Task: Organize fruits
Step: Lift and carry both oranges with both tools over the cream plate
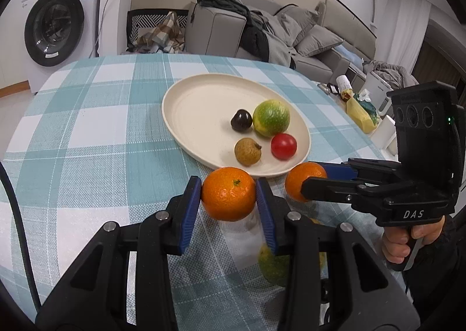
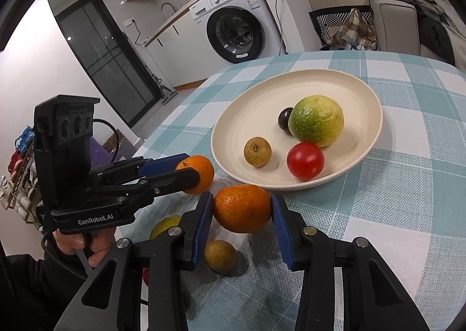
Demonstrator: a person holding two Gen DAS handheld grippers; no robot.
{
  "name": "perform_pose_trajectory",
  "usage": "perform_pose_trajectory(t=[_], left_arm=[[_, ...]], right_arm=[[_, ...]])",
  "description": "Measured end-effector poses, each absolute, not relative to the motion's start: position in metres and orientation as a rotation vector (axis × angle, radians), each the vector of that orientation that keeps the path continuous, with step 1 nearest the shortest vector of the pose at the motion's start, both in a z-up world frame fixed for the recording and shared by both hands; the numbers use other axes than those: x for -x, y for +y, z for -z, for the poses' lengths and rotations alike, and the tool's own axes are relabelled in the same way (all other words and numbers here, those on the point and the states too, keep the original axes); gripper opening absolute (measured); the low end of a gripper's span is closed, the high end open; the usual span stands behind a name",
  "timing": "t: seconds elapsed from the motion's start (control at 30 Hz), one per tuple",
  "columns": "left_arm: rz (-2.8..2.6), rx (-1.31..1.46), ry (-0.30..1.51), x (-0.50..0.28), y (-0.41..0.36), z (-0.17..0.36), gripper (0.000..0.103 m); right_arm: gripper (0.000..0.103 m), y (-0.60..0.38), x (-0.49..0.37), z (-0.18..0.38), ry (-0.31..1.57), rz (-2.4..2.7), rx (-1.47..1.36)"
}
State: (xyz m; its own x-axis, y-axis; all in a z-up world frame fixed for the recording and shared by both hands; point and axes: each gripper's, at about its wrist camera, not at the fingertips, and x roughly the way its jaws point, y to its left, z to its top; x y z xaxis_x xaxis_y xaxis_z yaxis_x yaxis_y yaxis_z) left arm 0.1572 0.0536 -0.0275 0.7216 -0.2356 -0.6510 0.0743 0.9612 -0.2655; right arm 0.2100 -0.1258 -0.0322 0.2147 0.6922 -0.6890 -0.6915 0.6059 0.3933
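The checked tabletop (image 1: 87,115) is carrying a cream plate (image 1: 198,103) holding four fruits. Both grippers are angling downward just before its near rim. The left gripper (image 1: 228,194) is clamping its fingers on an orange (image 1: 228,194). The right gripper (image 2: 241,208), a hand (image 1: 399,240) squeezing its handle, is pressing its fingers against a second orange (image 2: 241,208). More fruit is lying beneath them.
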Motion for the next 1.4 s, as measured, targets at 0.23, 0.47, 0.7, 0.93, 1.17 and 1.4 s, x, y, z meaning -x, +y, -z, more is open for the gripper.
perform_pose_trajectory(t=[0.23,0.47,0.7,0.93,1.17,1.4], left_arm=[[0.144,0.235,0.714,-0.156,0.059,0.022,0.035],[0.105,0.225,0.695,-0.160,0.059,0.016,0.035],[0.103,0.216,0.659,-0.170,0.054,0.001,0.036],[0.111,0.188,0.646,-0.185,0.044,-0.008,0.036],[0.092,0.168,0.651,-0.202,0.040,-0.004,0.036],[0.070,0.167,0.665,-0.211,0.045,0.008,0.036]], right_arm=[[0.041,-0.136,-0.210,0.018,0.869,-0.954,-0.056],[0.041,-0.150,-0.216,0.009,0.804,-0.875,-0.085],[0.041,-0.166,-0.226,0.006,0.781,-0.821,-0.139],[0.041,-0.173,-0.237,0.008,0.776,-0.769,-0.176],[0.041,-0.171,-0.246,0.009,0.780,-0.740,-0.189],[0.041,-0.167,-0.248,0.012,0.794,-0.742,-0.186]])
